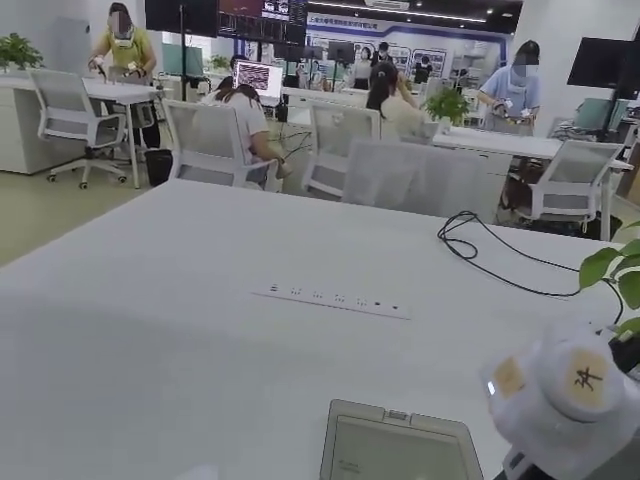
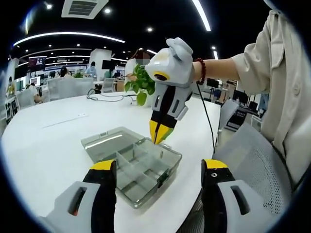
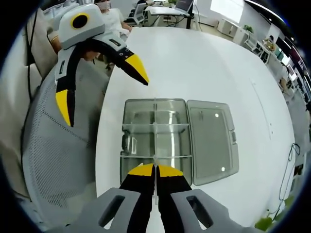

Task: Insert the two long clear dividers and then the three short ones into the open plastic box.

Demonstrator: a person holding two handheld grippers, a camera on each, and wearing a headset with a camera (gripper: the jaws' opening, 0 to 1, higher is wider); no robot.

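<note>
**Box open on the bench, right jaws pinched on a divider**

Head view: a broad white workbench (image 1: 200, 330) carries a looped black cable (image 1: 470, 245), with a busy office behind. The clear flat lid (image 1: 400, 445) of the box lies at the near edge. A white-bodied gripper (image 1: 565, 400) is just right of it; which side it is, I cannot tell.

Left gripper view: the left gripper (image 2: 159, 165) hovers with its yellow-tipped jaws spread wide and nothing between them. Below it, the clear rectangular plastic box (image 2: 163, 179) sits near the table's edge, lid laid back. The right gripper (image 2: 160, 135) points down at the box's far rim.

Right gripper view: the right jaws are pressed together on a thin clear divider (image 3: 154, 141). It stands upright along the box's middle, crossed by two clear cross dividers (image 3: 141, 125). The left gripper hangs wide open over a grey mesh chair (image 3: 58, 160).
</note>
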